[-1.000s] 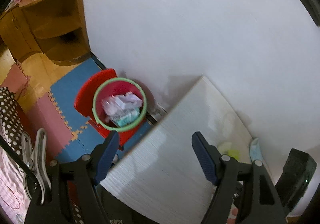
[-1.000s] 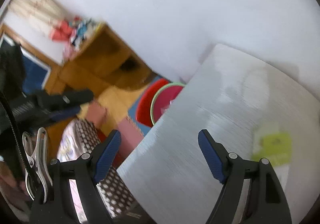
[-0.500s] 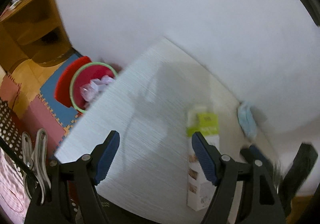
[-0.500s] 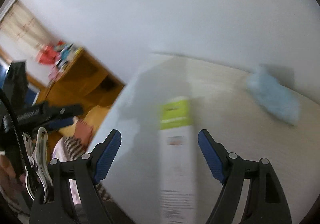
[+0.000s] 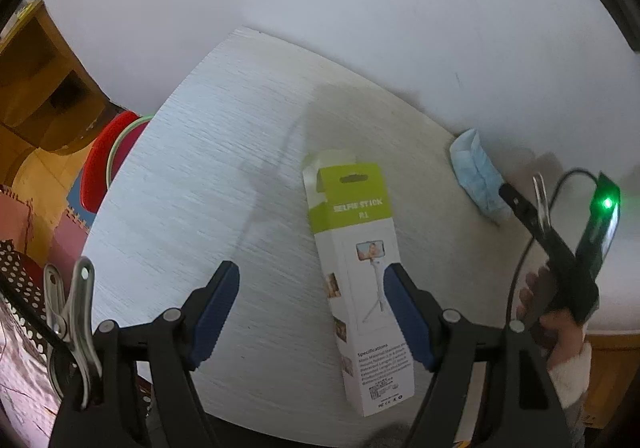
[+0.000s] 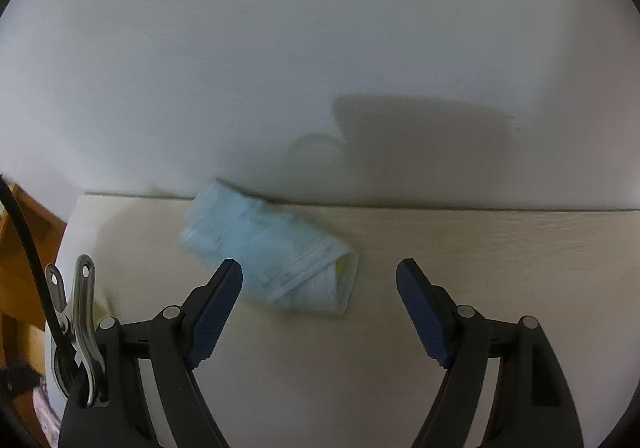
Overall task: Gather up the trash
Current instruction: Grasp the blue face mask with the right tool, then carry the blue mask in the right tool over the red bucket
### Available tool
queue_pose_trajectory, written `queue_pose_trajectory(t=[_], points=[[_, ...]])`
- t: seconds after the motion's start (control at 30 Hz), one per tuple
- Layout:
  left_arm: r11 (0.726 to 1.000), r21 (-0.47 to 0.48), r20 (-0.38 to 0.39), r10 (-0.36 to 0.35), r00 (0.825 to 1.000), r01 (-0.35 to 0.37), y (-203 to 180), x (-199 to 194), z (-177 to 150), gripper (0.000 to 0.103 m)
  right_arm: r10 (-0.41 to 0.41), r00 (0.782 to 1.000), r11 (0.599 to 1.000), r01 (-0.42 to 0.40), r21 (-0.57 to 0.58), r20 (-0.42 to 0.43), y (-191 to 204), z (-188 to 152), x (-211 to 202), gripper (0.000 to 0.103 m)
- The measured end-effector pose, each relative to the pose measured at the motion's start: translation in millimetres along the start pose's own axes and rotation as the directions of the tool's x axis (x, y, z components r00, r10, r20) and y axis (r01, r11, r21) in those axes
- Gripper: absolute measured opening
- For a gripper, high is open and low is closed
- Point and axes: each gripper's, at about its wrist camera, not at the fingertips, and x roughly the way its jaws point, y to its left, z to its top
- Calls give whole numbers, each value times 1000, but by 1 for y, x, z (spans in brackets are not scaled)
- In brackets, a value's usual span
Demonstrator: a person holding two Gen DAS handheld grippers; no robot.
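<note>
White-and-green cardboard selfie-stick box (image 5: 360, 280) lies flat on the pale worktop (image 5: 208, 184), long axis running front edge to wall. Left gripper (image 5: 310, 312) and right gripper (image 6: 320, 312) both gape wide, empty. Crumpled blue face mask (image 6: 268, 248) rests at the back edge.

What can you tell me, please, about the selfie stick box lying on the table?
The selfie stick box is a long, narrow carton, apparently cardboard: white body, lime-green top band with a hang slot and the print "SELFIE STICK". It shows a product picture, small photos and a specifications block. It lies flat on the pale table, its top flap ajar, pointing toward the wall. Nothing grips it.
</note>
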Motion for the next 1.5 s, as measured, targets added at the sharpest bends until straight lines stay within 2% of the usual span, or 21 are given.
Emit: queue_pose_trajectory(t=[0.2, 0.27, 0.3, 0.37, 0.43, 0.47, 0.7, 0.83, 0.9, 1.03, 1.07, 1.27, 1.3, 1.33, 1.37, 1.4, 1.43, 1.5], points=[[1000, 4, -45, 15, 999, -15, 1, 10, -4, 78, -9, 1000, 996, 7, -94, -23, 31, 2, 20, 80], [1000, 11, -51, 19, 999, -18, -1, 10, -4, 78, -8, 999, 990, 1, -140, -48, 44, -3, 28, 69], [1000, 19, -51, 21, 998, -20, -4, 12, -4, 78, -27, 999, 984, 22, -179, -24, 51, -7, 27, 63], [999, 40, -55, 27, 998, -25, -11, 16, -4, 78, -11, 1000, 978, 8, -208, -16, 58, -12, 23, 34], [998, 56, -65, 22, 998, -18, -18, 20, -4, 78, 21, 1000, 979, -25, -204, -23, 59, -16, 17, 20], [998, 65, -66, 18, 998, -14, -23, 22, -4, 78, 21, 999, 980, -26, -197, -25, 59, -19, 13, 18], [996, 93, -74, 6, 997, 1, -36, 27, -4, 78, 79, 996, 993, -82, -91, -30, 60, -38, -18, 15], [998, 52, -51, -28, 998, 31, -27, 21, -1, 78, 159, 987, 985, -158, -69, -1, 70, -43, -45, 15], [998, 18, -16, -64, 998, 64, -20, 12, 4, 78, 202, 979, 976, -200, -87, 18, 80, -44, -59, 15], [990, -30, 44, -139, 989, 141, -4, -4, 17, 78, 327, 945, 940, -322, -114, 26, 102, -51, -86, 15], [987, -40, 54, -150, 987, 153, 0, -7, 20, 78, 349, 937, 931, -344, -124, 21, 97, -50, -85, 15], [970, -64, 119, -227, 967, 236, 16, -19, 35, 77, 427, 904, 881, -419, -219, -13, 139, -45, -93, 15], [970, -64, 132, -226, 965, 236, 19, -21, 36, 72, 440, 898, 873, -432, -225, -18, 140, -46, -96, 15], [969, -70, 152, -223, 963, 235, 21, -25, 34, 51, 467, 884, 856, -459, -237, -25, 148, -45, -99, 15], [970, -80, 173, -211, 962, 228, 24, -28, 33, 34, 486, 873, 843, -478, -247, -32, 153, -44, -101, 15], [974, -84, 186, -193, 964, 211, 28, -32, 33, 8, 498, 866, 833, -491, -255, -39, 155, -46, -103, 15], [975, -78, 191, -189, 963, 207, 30, -34, 35, 6, 507, 861, 824, -499, -268, -44, 161, -57, -103, 15], [974, -71, 215, -197, 957, 216, 34, -41, 38, 4, 503, 863, 814, -493, -308, -52, 171, -54, -107, 15]])
